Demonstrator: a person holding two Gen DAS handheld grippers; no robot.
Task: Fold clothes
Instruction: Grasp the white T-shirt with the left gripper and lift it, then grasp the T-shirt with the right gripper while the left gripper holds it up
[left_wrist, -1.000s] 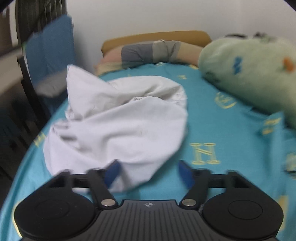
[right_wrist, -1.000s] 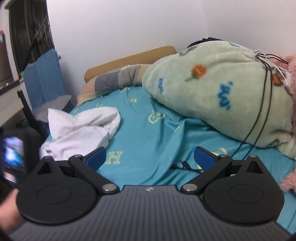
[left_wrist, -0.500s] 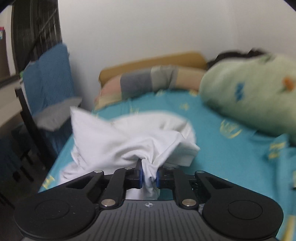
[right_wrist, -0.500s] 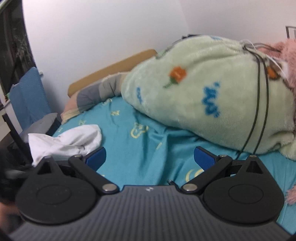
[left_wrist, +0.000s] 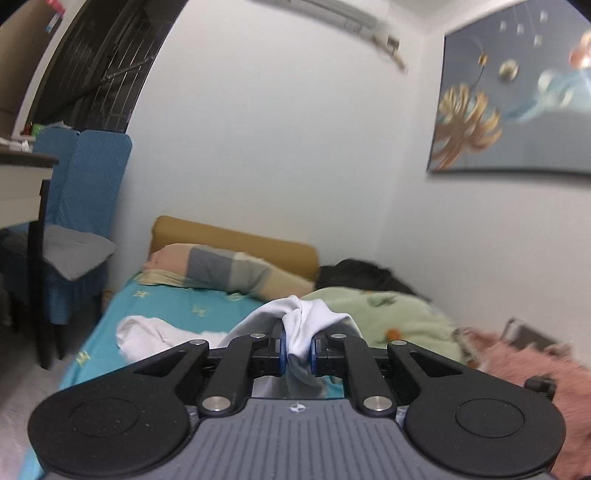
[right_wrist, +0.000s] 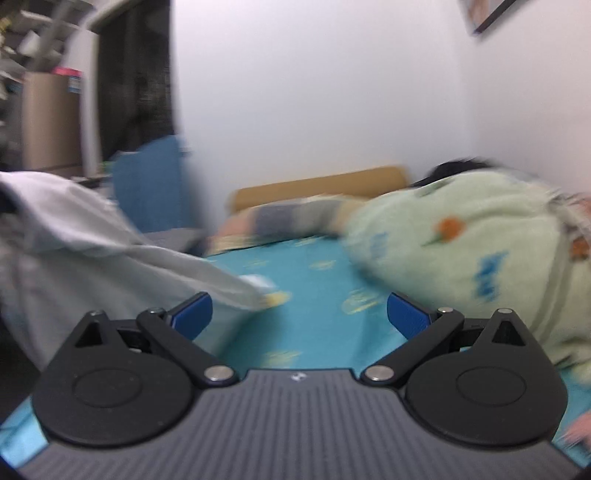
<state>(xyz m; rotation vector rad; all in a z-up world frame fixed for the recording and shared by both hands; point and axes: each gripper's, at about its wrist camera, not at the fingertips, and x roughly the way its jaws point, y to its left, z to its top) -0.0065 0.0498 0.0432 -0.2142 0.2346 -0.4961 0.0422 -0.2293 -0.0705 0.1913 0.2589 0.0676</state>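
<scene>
A white garment (left_wrist: 306, 325) is bunched between the blue pads of my left gripper (left_wrist: 297, 356), which is shut on it and holds it lifted above the teal bed sheet (left_wrist: 177, 306). Part of the garment still trails on the sheet to the left (left_wrist: 144, 336). In the right wrist view the same white garment (right_wrist: 92, 251) hangs stretched across the left side, blurred. My right gripper (right_wrist: 299, 314) stands open, nothing between its fingers; the cloth's lower edge passes just behind its left fingertip (right_wrist: 194, 312).
A green fleece blanket (right_wrist: 461, 251) is heaped on the right side of the bed, with a pink fluffy item (left_wrist: 528, 365) nearer. A striped pillow (left_wrist: 229, 273) and tan headboard (left_wrist: 236, 240) lie at the far end. A blue-covered chair (left_wrist: 85, 206) and desk (left_wrist: 22, 184) stand left.
My left gripper shut on the white garment and lifted it high off the bed, the view tilting up. My right gripper stayed open and swung left toward the raised cloth.
</scene>
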